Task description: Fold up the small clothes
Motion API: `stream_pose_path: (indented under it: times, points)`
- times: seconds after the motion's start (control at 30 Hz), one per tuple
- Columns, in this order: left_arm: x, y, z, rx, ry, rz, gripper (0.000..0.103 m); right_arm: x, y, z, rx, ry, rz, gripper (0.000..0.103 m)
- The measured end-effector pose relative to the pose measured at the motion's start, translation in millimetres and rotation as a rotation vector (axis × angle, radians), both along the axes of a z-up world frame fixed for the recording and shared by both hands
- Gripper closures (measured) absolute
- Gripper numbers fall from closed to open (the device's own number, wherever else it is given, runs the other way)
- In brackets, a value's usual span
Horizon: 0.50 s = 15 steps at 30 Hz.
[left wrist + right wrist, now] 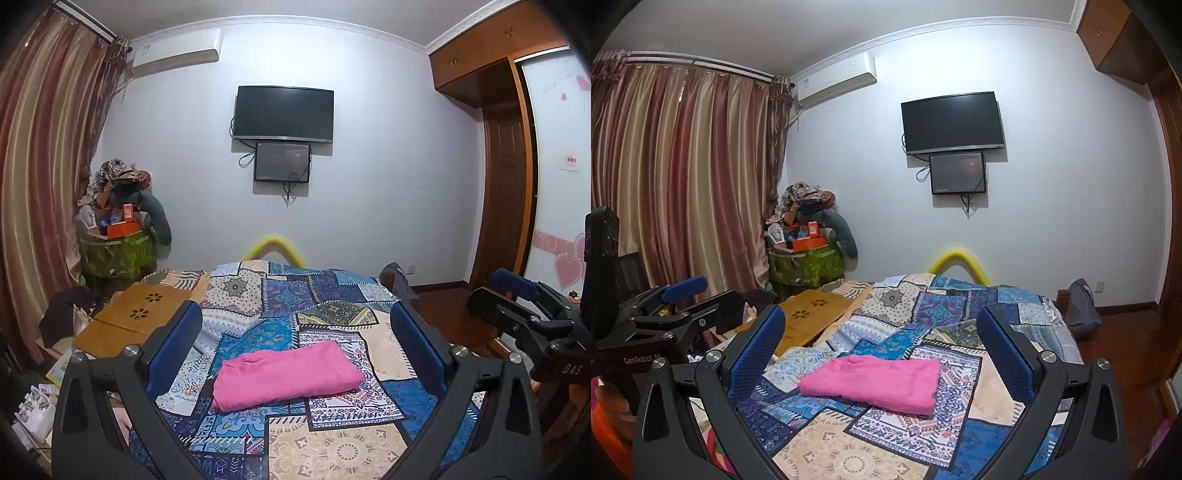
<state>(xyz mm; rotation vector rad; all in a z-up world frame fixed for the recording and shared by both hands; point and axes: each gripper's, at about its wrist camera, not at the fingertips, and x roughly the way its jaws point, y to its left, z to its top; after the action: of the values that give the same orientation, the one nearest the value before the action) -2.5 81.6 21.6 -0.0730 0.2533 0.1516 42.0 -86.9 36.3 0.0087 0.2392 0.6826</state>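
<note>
Both the left gripper point(295, 332) and the right gripper point(882, 332) hold their jaws spread wide and empty, with the folded pink garment point(286, 374) lying ahead between them, untouched, on the patchwork bedspread point(332, 450).

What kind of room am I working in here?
Almost certainly a home bedroom: the folded pink garment lies on a bed with a patchwork cover, a TV hangs on the facing wall, and long striped curtains cover the window side.
</note>
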Motion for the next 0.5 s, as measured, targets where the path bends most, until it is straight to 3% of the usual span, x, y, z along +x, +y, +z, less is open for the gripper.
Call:
stream_pose_path:
  times: [0.5]
  points:
    - [4.6, -0.7, -1.8, 0.0, 0.009, -0.013, 0.0, 1.5, -3.4, 1.5, 0.004, 0.005, -0.006, 0.0]
